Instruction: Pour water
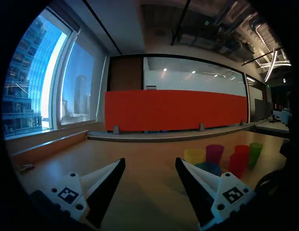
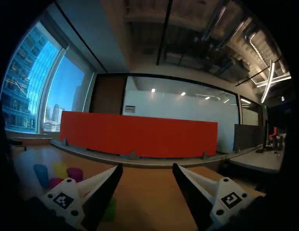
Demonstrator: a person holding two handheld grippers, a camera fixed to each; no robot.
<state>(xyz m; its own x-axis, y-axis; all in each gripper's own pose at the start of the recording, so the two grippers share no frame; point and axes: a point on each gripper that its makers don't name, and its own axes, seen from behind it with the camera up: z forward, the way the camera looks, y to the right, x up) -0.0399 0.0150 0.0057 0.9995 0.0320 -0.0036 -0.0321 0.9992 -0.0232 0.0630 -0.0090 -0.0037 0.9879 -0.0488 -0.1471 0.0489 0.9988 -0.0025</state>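
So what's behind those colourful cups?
Behind the cups there is bare wooden table, then a long red screen with a white wall above. The blue cup is partly hidden by the left tongs.

Straight ahead of the left gripper [image 1: 150,159] the wooden table [image 1: 149,188] lies bare up to the red partition [image 1: 176,109]; coloured cups [image 1: 214,153] crowd the right side. Before the right gripper [image 2: 146,166] the table is likewise open, with cups standing at its left.

Wooden table [image 1: 149,154] w/ red divider [image 1: 176,109] along far edge — big windows [image 1: 37,88] on left, ceiling light strips [image 1: 272,65] far right
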